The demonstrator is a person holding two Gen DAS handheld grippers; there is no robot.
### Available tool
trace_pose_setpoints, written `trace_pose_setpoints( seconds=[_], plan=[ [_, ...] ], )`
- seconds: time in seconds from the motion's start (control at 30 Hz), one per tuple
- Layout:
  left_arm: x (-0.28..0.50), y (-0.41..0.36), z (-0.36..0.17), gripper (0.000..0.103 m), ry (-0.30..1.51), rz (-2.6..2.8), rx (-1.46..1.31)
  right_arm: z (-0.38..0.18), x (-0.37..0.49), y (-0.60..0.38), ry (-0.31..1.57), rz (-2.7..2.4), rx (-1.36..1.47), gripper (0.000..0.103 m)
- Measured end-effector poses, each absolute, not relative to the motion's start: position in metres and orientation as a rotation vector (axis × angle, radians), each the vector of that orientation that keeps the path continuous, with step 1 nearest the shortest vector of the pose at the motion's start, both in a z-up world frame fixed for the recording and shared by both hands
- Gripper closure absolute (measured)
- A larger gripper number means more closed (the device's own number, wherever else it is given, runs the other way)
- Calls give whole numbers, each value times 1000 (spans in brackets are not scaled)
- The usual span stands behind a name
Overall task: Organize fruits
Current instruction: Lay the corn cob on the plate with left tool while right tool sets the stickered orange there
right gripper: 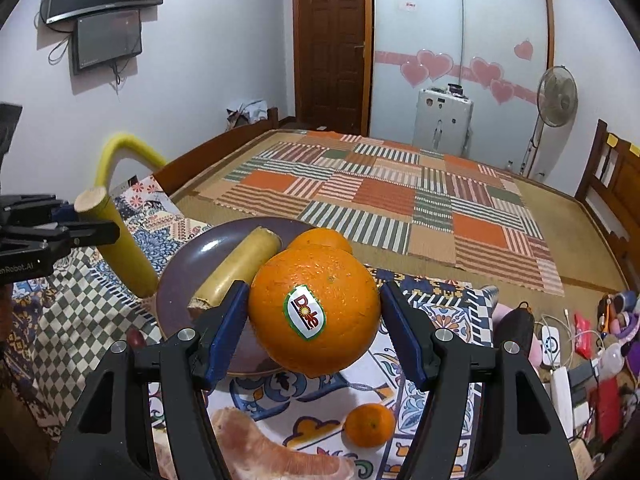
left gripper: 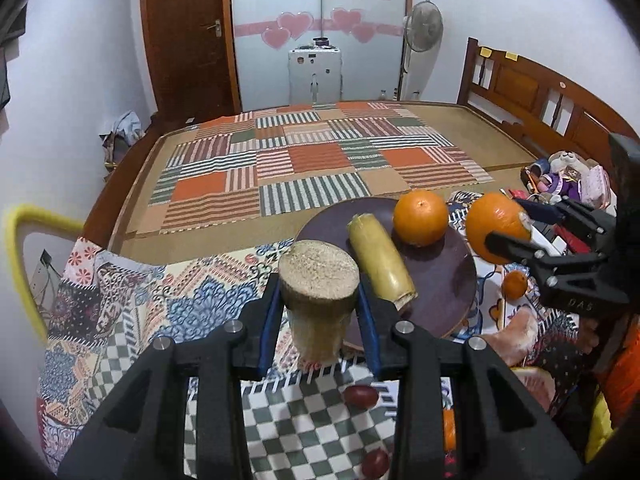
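On my far left, the left gripper [left gripper: 319, 312] has its blue-padded fingers [left gripper: 269, 320] clamped on a sugarcane piece [left gripper: 318, 300], held upright with its cut end facing up, above the patterned cloth [left gripper: 160, 300]. At its one o'clock sits the dark plate [left gripper: 448, 280], which carries a second sugarcane piece [left gripper: 380, 258] lying flat and an orange [left gripper: 420, 217] on the far side. Right of the plate, at about three o'clock from it, my right gripper [right gripper: 314, 320] holds the stickered orange [right gripper: 314, 308] in the air; one blue pad [right gripper: 226, 328] presses its left side, while the right pad looks slightly off the peel, so I cannot tell how firm the grip is. Below it, at five o'clock, a small tangerine [right gripper: 370, 424] rests on the cloth, with a peeled pomelo segment [right gripper: 272, 452] just left of it. Two red grapes [left gripper: 361, 396] lie near my left gripper's base.
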State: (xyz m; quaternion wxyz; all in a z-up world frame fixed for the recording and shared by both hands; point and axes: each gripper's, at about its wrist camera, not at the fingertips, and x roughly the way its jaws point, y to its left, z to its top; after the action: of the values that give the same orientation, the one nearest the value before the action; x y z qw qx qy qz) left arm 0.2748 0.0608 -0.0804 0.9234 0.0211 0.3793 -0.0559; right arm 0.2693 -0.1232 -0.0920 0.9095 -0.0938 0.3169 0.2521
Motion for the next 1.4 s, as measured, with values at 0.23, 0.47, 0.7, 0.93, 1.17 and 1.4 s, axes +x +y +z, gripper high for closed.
trace_pose_setpoints(
  seconds=[0.23,0.47,0.7,0.93,1.17,1.4],
  plan=[
    [295,49,-80,68,806,-149,41,-99,273,-111,681,540,-224,39],
    [321,48,-89,68,820,-140,19,-107,277,-98,709,556,-268,39],
    [344,48,-102,68,830,-135,-18,-102,279,-89,717,593,-271,39],
    [361,51,-111,68,854,-130,-49,-110,269,-82,720,609,-322,39],
    [371,57,-122,67,879,-114,-86,-116,272,-81,766,617,-309,39],
    [367,52,-123,67,882,-99,-39,-116,276,-82,776,617,-296,38]
  ],
)
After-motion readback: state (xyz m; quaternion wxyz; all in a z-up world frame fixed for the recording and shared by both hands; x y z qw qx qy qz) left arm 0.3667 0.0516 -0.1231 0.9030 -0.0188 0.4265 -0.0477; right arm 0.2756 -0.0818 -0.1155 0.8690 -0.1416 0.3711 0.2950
